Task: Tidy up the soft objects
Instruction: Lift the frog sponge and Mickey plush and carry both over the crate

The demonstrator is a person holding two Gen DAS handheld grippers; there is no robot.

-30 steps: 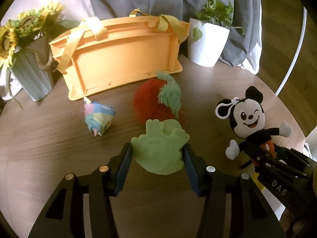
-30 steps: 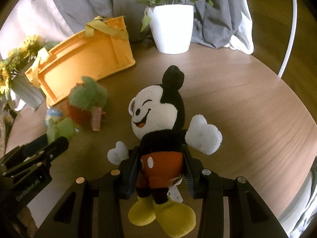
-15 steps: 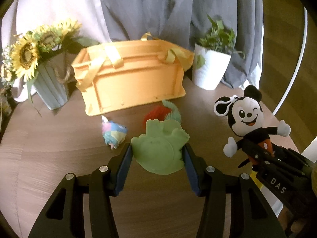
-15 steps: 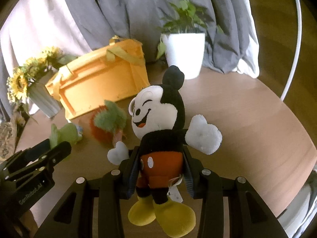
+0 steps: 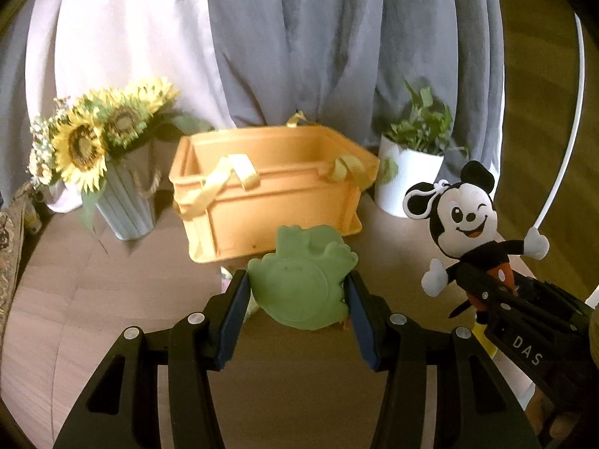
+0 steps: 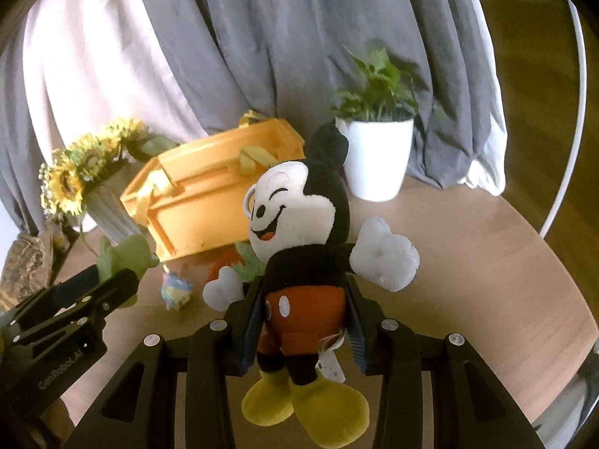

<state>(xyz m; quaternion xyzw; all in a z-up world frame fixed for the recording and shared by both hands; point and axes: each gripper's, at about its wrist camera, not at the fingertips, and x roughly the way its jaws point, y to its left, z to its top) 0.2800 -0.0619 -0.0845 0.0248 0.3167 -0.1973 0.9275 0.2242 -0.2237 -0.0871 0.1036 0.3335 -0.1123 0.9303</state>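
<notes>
Soft toys could snag the orange bin's [image 5: 269, 194] 12 o'clock rim: your left gripper [image 5: 297, 295] clamps the green frog [image 5: 299, 284], your right gripper [image 6: 303, 310] clamps the mouse plush [image 6: 299, 224].

The open-topped orange plastic crate [image 5: 269, 202] (yellow straps draped over its rim) stands hemmed between a ribbed grey sunflower vase [image 5: 125, 205] and a white potted plant [image 5: 406, 183].

Four soft toys [image 6: 299, 224], one orange crate [image 5: 269, 194], two plant pots [image 6: 374, 157].

Matt orange plastic crate [image 5: 269, 202], plush mouse doll [image 6: 299, 224], smooth wood table [image 6: 486, 262]
</notes>
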